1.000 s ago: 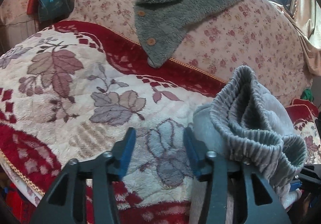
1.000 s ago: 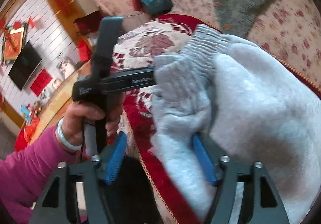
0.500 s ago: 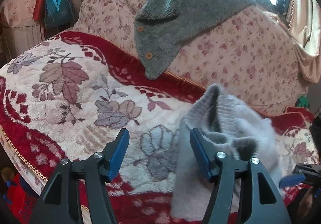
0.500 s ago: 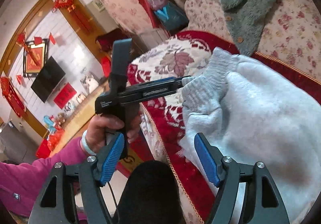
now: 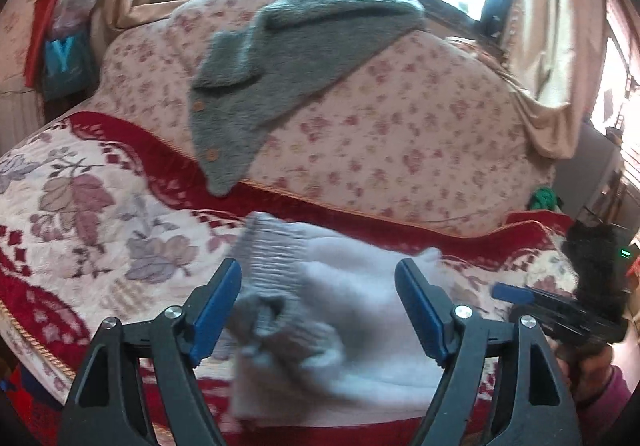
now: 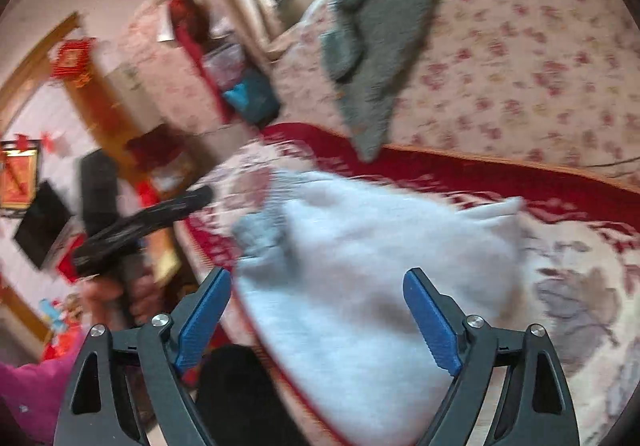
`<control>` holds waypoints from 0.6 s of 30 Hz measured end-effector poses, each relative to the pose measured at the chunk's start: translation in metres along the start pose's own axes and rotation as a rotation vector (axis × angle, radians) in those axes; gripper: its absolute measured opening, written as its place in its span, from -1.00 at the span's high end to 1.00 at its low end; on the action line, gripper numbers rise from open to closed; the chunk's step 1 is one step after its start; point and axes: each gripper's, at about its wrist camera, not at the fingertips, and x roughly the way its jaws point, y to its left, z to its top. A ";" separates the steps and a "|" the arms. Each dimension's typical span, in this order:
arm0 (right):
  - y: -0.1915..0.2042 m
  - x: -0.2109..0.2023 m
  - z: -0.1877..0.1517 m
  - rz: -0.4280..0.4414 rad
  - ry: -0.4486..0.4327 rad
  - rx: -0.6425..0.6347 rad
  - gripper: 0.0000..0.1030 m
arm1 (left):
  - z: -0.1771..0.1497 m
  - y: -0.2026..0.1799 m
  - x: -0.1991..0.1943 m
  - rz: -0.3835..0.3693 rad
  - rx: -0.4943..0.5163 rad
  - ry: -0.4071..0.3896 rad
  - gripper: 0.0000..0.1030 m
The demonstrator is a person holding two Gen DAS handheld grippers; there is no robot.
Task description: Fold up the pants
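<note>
Nearest to me, the left gripper (image 5: pixel 318 310) stands with its blue pads spread wide and nothing pinched between them; its jaws have just been opening, and the cloth below is clear of both pads. The right gripper (image 6: pixel 316 320) is the same, splayed wide and gripping nothing, having likewise just been opening.

Just beyond both lies the pants (image 5: pixel 340 326), a pale grey fleecy pair, bunched into a compact bundle on the red-and-cream floral blanket (image 5: pixel 92 206) that covers the sofa seat, close to its front edge. The ribbed waistband (image 5: pixel 272 250) sits on top at the left end, partly curled over. To my eye the folding looks close to finished: the bundle is let go and lying by itself, though it is lumpy rather than flat, so some squaring-up may remain. The blur hides how many layers there are.

Behind, a grey-green fuzzy garment (image 5: pixel 288 78) with buttons hangs over the flowered sofa back (image 5: pixel 400 134), well apart from the pants.

Farthest, at the left, a teal bag (image 5: pixel 64 62) hangs beside a clear plastic bag (image 5: pixel 76 6); what is in either I cannot make out.
</note>
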 end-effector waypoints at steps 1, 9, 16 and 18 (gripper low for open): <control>-0.007 -0.001 0.001 -0.035 -0.004 0.016 -0.80 | -0.002 -0.008 0.003 -0.013 0.014 0.007 -0.58; -0.059 0.018 0.012 -0.282 0.022 0.040 -0.80 | -0.038 -0.050 0.037 0.093 0.189 0.058 -0.58; -0.071 0.038 0.013 -0.346 0.066 -0.086 -0.80 | -0.076 -0.009 0.058 0.154 0.096 0.148 -0.59; -0.078 0.044 0.017 -0.339 0.069 -0.065 -0.80 | -0.084 0.000 0.062 0.163 0.080 0.158 -0.59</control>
